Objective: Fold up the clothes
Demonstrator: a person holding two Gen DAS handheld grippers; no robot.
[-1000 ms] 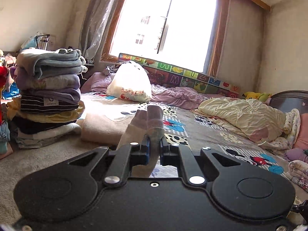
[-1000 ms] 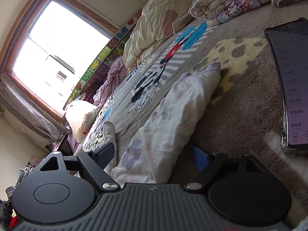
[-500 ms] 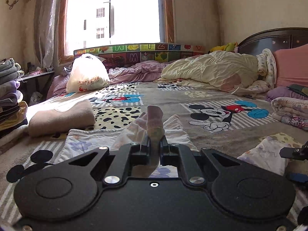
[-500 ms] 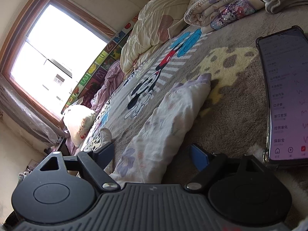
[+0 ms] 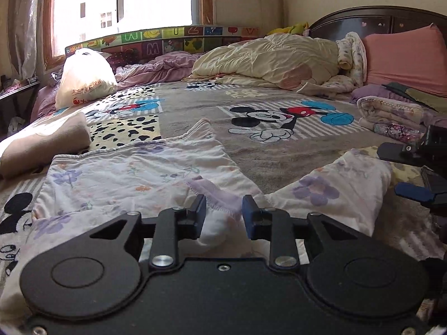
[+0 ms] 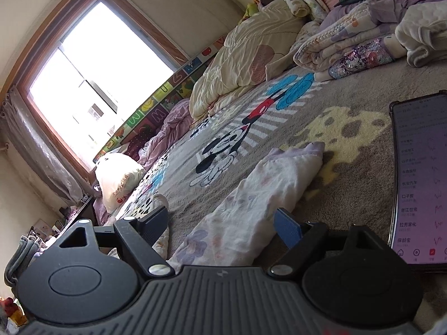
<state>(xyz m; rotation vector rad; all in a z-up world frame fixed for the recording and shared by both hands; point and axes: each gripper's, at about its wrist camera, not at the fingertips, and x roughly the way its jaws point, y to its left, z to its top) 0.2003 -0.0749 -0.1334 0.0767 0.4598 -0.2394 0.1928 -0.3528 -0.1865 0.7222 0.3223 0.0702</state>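
White cloth with purple flowers lies spread out on the bed. It is the floral garment (image 5: 134,167) I am folding. It sits flat on the cartoon mouse blanket (image 5: 279,122), close in front of me.

My left hand-held gripper (image 5: 224,212) hangs low over the near edge of the cloth. Its two fingers are apart, and a purple hem of the cloth shows in the gap between them. The fingers do not pinch it.

My right hand-held gripper (image 6: 220,220) is also spread wide. One sleeve or leg of the garment runs up between its fingers, and I cannot tell if the blue pad (image 6: 287,227) touches the cloth. From the left camera I can see this gripper at the right edge, next to the bunched end of the cloth.

A phone (image 6: 419,178) with a lit screen lies on the blanket just to the right of my right gripper.

A folded beige towel (image 5: 47,145) sits on the left, near the far corner of the garment. A white plastic bag (image 5: 83,81) stands farther back by the window (image 5: 123,8). A cream quilt (image 5: 265,61) is heaped up near the pink pillow (image 5: 405,58). Some folded blankets (image 5: 391,114) lie below the pillow.
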